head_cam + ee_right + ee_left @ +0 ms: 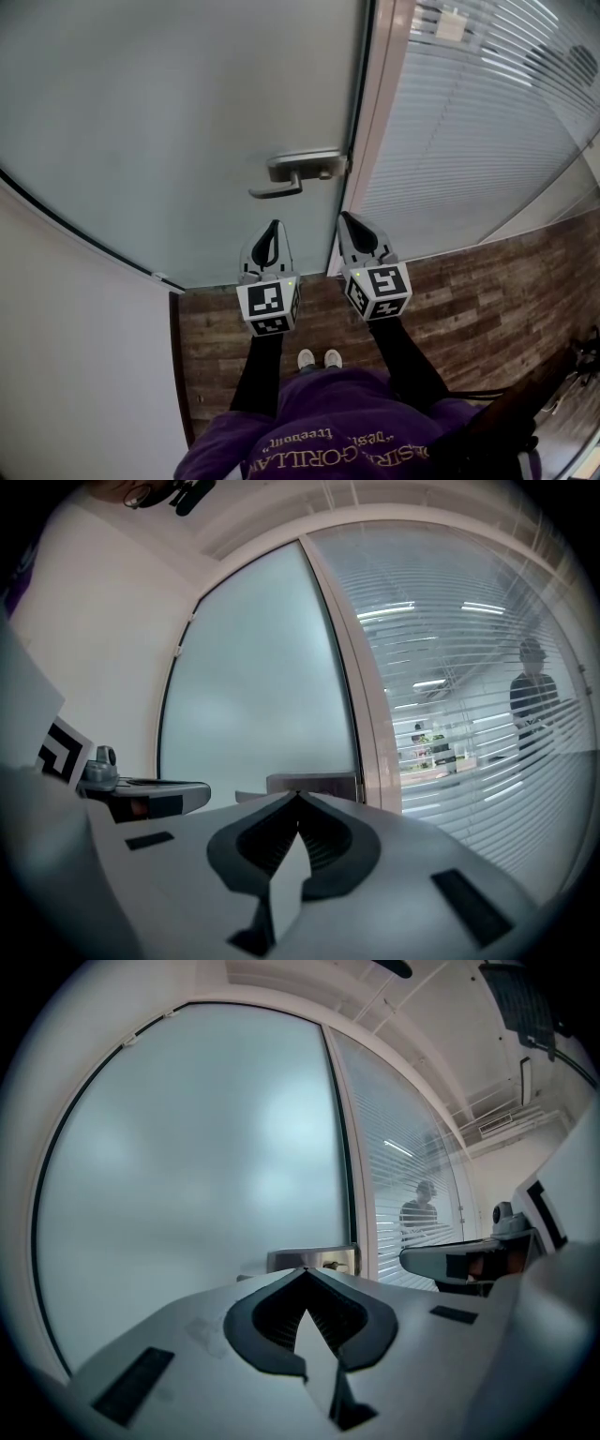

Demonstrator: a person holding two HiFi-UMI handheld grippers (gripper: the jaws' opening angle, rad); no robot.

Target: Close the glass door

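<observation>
The frosted glass door (169, 122) is blocking the way ahead — its lever handle (279, 186) is projecting just ahead of the left gripper (274, 225). A white wall (75, 356) is bounding the left side, a blind-covered partition (469, 122) the right.

Left gripper (274, 227) and right gripper (346, 218) side by side, apart, both pointing at glass door (178, 122). Door handle (302, 169) ahead of left gripper, beyond its tips, apart from them. Door frame (373, 131) ahead of right gripper, right of handle. Blinds (478, 122) right of frame, ahead and right of right gripper. Wall (75, 356) left of left gripper. Floor (469, 291) below both. Shoes (319, 358) on floor, behind grippers, between them. Person (531, 696) behind blinds, right of right gripper.
</observation>
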